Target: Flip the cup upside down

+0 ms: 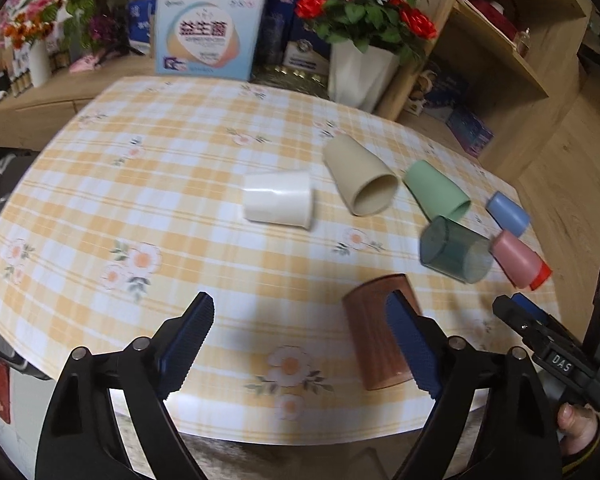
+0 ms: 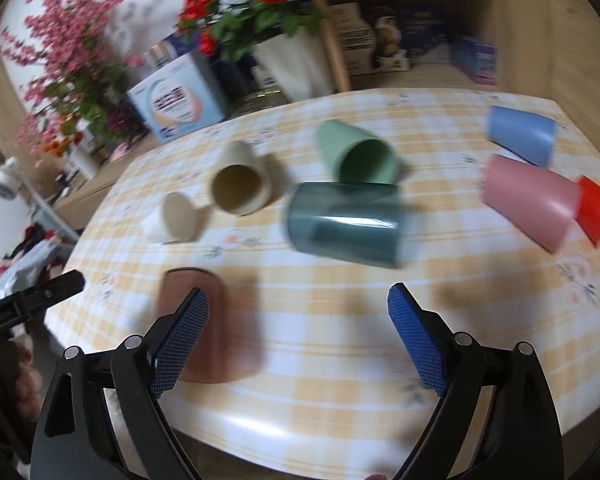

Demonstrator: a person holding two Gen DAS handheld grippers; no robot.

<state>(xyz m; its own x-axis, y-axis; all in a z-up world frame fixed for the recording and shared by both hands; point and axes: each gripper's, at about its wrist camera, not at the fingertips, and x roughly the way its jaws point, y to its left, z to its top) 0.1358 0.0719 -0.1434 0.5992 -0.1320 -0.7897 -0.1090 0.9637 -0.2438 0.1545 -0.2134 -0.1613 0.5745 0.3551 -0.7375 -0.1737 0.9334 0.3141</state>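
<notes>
Several cups lie on their sides on the yellow checked tablecloth [image 1: 148,184]. A brown cup [image 1: 374,340] lies near the front edge, just behind my left gripper's right finger; it also shows in the right wrist view [image 2: 198,320]. Beyond lie a white cup [image 1: 278,198], a beige cup [image 1: 360,176], a green cup [image 1: 436,190], a dark teal cup [image 1: 454,250], a blue cup [image 1: 508,208] and a pink cup [image 1: 516,258] nested with a red cup [image 1: 542,274]. My left gripper [image 1: 304,344] is open and empty. My right gripper [image 2: 300,340] is open and empty, facing the teal cup [image 2: 342,222].
Vases of red flowers [image 1: 360,12] and pink flowers [image 2: 68,60], and a printed box [image 1: 208,36], stand behind the table. A wooden shelf unit [image 1: 512,60] holding boxes stands at the right. The table's front edge [image 1: 300,438] is close to both grippers.
</notes>
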